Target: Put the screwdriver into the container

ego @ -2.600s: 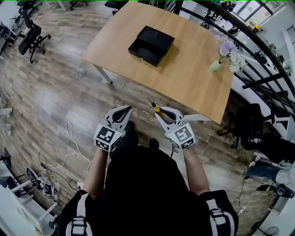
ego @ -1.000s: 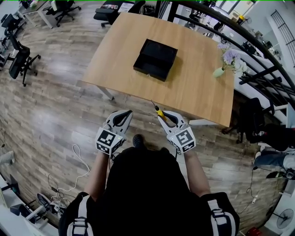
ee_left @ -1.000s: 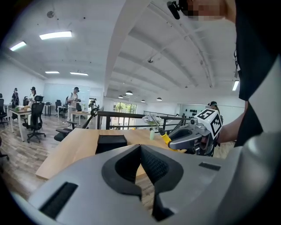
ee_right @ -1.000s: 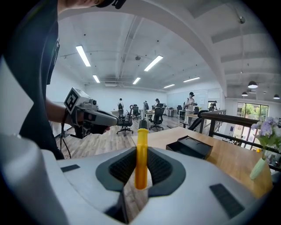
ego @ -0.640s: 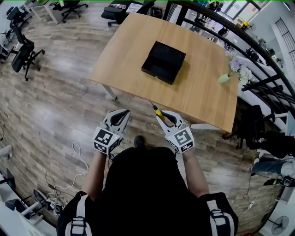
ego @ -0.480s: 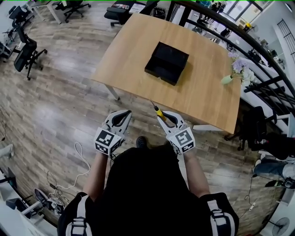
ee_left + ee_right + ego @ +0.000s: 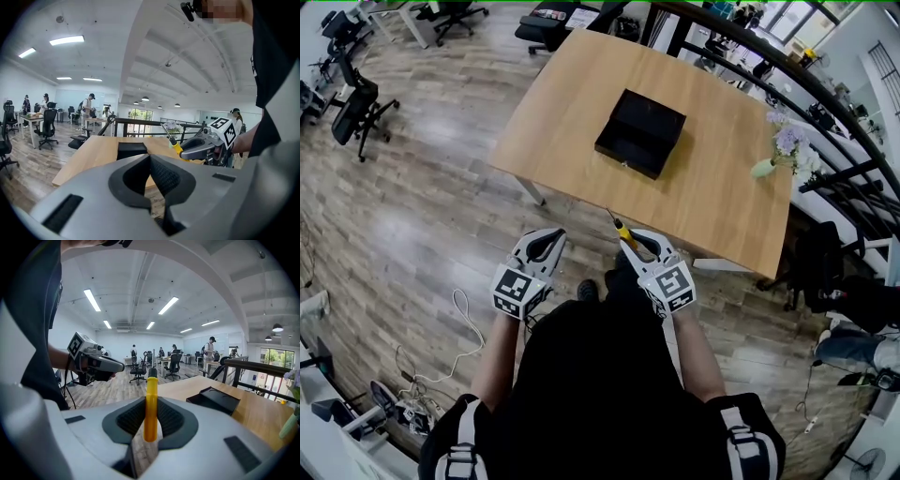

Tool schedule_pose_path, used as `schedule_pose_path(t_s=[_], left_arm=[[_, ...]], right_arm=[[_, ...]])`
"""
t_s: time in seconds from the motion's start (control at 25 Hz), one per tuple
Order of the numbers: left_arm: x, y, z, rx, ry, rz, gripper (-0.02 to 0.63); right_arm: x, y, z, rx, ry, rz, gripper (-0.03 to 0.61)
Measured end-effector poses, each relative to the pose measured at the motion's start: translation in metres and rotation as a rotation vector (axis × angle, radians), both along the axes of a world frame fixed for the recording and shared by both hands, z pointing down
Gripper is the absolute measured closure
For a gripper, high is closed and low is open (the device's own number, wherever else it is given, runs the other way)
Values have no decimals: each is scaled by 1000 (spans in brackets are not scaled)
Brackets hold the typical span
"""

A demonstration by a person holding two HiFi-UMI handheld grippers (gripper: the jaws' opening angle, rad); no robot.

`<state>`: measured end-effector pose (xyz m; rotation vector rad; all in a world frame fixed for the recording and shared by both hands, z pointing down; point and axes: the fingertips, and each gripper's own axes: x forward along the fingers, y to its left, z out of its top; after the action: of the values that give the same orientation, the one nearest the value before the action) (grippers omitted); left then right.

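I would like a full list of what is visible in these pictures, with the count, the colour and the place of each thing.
table: one, light wood, middle of the head view
container: one, black, on the middle of the table
vase of flowers: one, pale green with lilac flowers, near the table's right edge
screwdriver: one, yellow handle, between the right gripper's jaws
office chairs: several, black, on the floor at left and top
cable: one, white, on the wood floor at left
railing: one, black, beyond the table at right
left gripper: one, grey and white, jaws together, empty
right gripper: one, grey and white, shut on the screwdriver
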<state>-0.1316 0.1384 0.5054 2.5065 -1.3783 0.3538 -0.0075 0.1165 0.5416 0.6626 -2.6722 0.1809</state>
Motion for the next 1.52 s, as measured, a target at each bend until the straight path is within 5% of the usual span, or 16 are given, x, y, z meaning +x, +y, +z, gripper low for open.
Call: schedule_pose_path(t_s=[0.8,1.52], left_arm=[[41,-92,-20,23,-50,-40,591],[68,-136,-24,18,-55,-180,592]], right_arm=[[39,-111,-9,14,-8,-40,491],[54,-173,-9,14,-13,-191,491]])
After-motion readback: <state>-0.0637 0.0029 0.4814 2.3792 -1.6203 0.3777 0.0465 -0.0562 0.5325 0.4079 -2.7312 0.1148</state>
